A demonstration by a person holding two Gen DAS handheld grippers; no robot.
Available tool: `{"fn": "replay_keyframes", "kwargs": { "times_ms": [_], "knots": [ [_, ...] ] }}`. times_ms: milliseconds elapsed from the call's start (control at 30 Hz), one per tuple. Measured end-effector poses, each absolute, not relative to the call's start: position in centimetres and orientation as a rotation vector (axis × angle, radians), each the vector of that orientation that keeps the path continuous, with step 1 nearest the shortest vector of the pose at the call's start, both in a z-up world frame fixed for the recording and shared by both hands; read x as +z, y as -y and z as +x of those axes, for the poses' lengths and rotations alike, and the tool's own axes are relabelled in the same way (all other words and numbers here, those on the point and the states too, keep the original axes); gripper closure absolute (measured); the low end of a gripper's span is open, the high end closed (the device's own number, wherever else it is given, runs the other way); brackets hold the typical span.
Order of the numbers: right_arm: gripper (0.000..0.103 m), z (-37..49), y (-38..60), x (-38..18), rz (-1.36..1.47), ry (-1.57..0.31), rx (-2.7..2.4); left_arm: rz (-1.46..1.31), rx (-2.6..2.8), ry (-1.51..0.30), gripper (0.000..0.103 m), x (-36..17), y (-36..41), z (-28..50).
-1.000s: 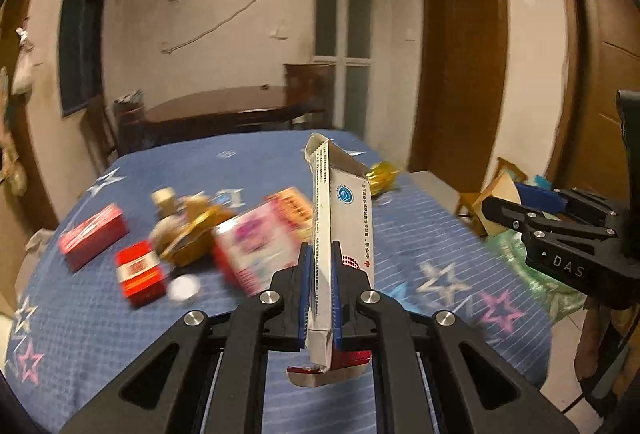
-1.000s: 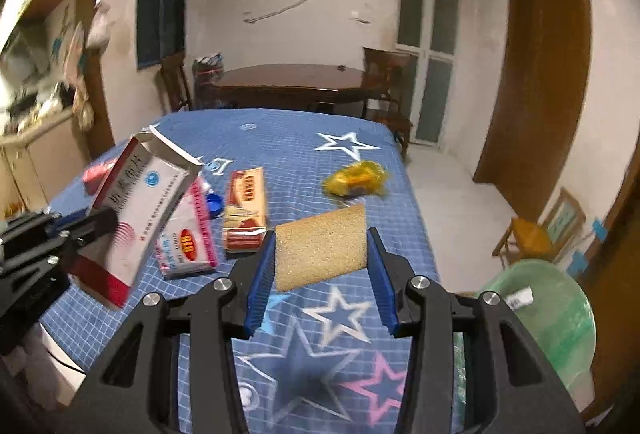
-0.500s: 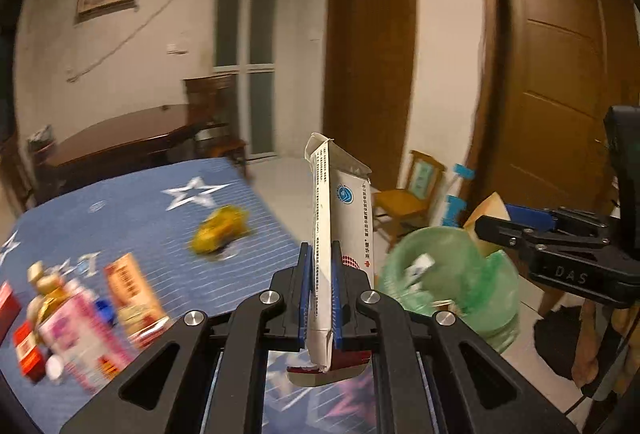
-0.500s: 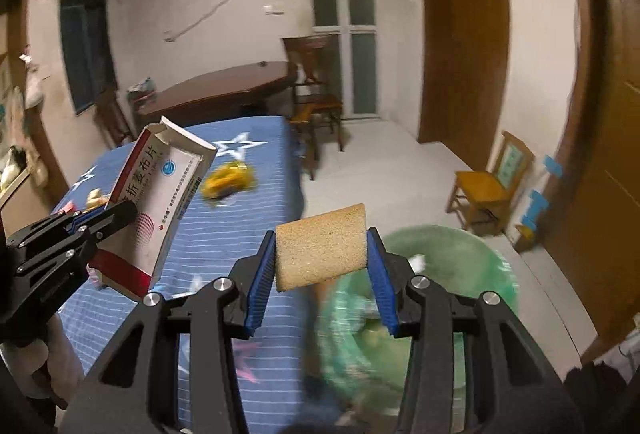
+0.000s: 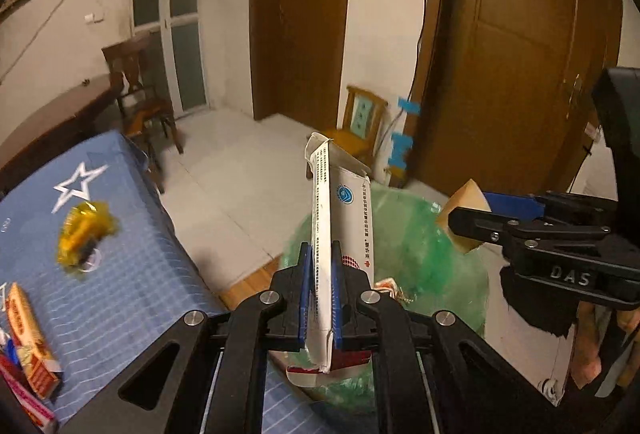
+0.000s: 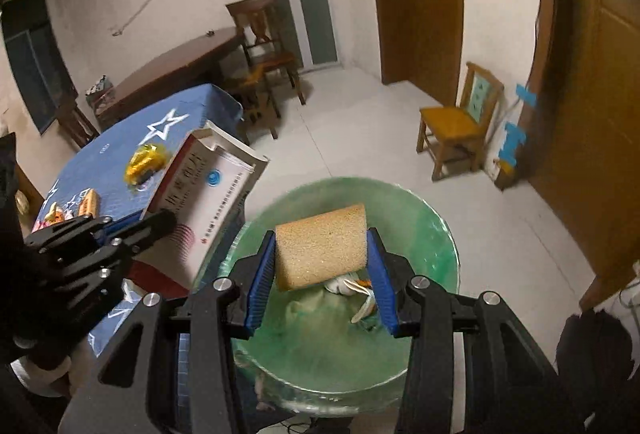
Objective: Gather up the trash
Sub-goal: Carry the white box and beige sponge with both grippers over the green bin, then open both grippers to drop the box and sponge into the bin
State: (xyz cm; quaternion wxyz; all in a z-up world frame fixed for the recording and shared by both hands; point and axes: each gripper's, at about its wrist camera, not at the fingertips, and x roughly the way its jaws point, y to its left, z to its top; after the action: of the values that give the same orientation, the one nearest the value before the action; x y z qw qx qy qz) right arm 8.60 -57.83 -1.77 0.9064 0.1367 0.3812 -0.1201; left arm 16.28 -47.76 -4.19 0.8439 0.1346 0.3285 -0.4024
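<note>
The left gripper (image 5: 320, 292) has its fingers (image 5: 305, 290) squeezed tight on a flat white and red box (image 5: 340, 226). The box stands up tall between them, over the near side of the green trash bin (image 5: 420, 258). The right gripper (image 6: 322, 274) has its fingers (image 6: 260, 278) clamped on a tan sponge (image 6: 322, 246), one on each end. The sponge hangs right above the open bin (image 6: 424, 234), and there is already some trash at the bottom. The bin stands on the floor (image 6: 360, 137) just beside the table (image 5: 120, 274) edge. On the blue star cloth lie a yellow wrapper (image 5: 84, 230) near the far corner and an orange box (image 5: 30, 346) closer by.
</note>
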Motion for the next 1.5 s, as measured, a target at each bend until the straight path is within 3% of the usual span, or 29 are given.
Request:
{"fn": "replay_keyframes", "kwargs": {
  "times_ms": [400, 1233, 1267, 1300, 1333, 1400, 1500],
  "knots": [
    [0.061, 8.5, 60.8, -5.8, 0.335, -0.841, -0.27, 0.327, -0.845, -0.766, 0.093, -9.4, 50.9, 16.9],
    [0.059, 8.7, 62.2, -6.4, 0.337, -0.855, -0.262, 0.346, -0.83, -0.775, 0.093, -10.8, 51.8, 18.0],
    [0.052, 8.7, 62.2, -6.4, 0.342, -0.855, -0.258, 0.345, -0.825, -0.78, 0.09, -10.8, 51.8, 18.2],
    [0.037, 8.6, 62.2, -6.4, 0.344, -0.849, -0.259, 0.343, -0.826, -0.783, 0.079, -10.8, 51.9, 18.2],
    [0.032, 8.5, 62.2, -6.2, 0.341, -0.84, -0.265, 0.343, -0.819, -0.776, 0.07, -10.8, 51.7, 18.3],
    [0.028, 8.2, 62.3, -5.9, 0.341, -0.822, -0.274, 0.344, -0.816, -0.759, 0.046, -10.7, 51.6, 18.3],
    [0.028, 7.8, 62.9, -5.7, 0.368, -0.802, -0.279, 0.344, -0.817, -0.75, 0.033, -10.7, 51.2, 18.3]
  ]
}}
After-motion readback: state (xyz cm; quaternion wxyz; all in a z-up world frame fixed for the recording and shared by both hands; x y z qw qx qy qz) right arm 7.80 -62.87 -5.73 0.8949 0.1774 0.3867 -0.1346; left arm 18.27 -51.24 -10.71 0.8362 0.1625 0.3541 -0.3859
